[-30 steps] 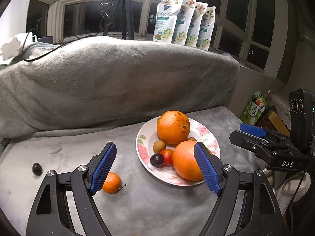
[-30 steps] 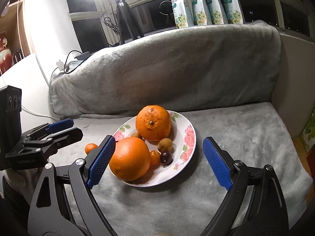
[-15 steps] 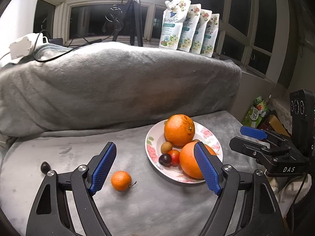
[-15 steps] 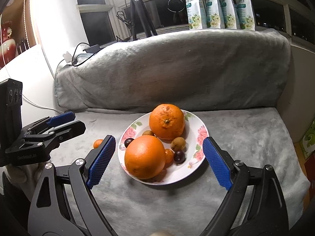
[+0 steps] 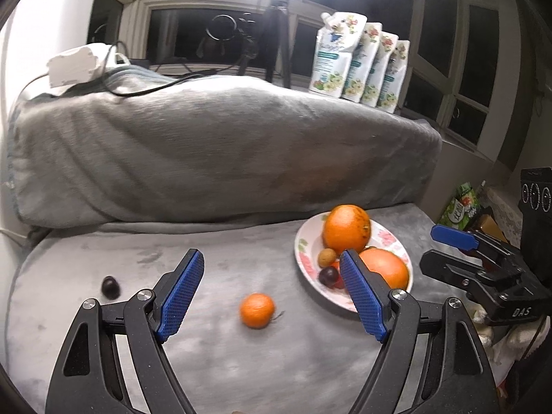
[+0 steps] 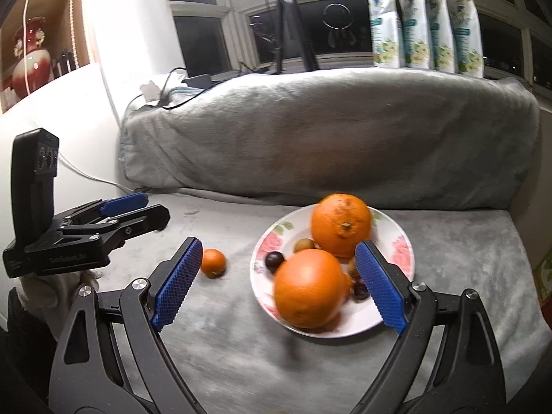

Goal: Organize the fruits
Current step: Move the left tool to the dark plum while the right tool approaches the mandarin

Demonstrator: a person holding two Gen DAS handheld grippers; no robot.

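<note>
We hold both grippers above a grey blanket [image 5: 241, 352] that covers the seat and backrest of what looks like a sofa. Our left gripper [image 5: 272, 293] has its blue fingers [image 5: 181, 293] wide apart with nothing between them but air; a small mandarin [image 5: 257, 309] lies on the blanket beyond the gap, loose and untouched. Further to the left a dark plum [image 5: 110, 287] sits alone, well apart from everything else. To the right stands a flowered plate [image 5: 303, 258] carrying two large oranges [image 5: 346, 230], a brownish little fruit [image 5: 326, 257] and a dark round one [image 5: 328, 275]. Our right gripper [image 6: 279, 286] also has its fingers [image 6: 381, 291] spread wide and empty, hovering over the near edge of the plate [image 6: 400, 241], with the nearer big orange [image 6: 310, 293] seen in the gap between them but not touched. In this view the mandarin [image 6: 213, 263] lies just left of the plate. Four white pouches [image 6: 424, 20] stand on the windowsill behind the backrest, beside a black tripod [image 6: 289, 24].
</note>
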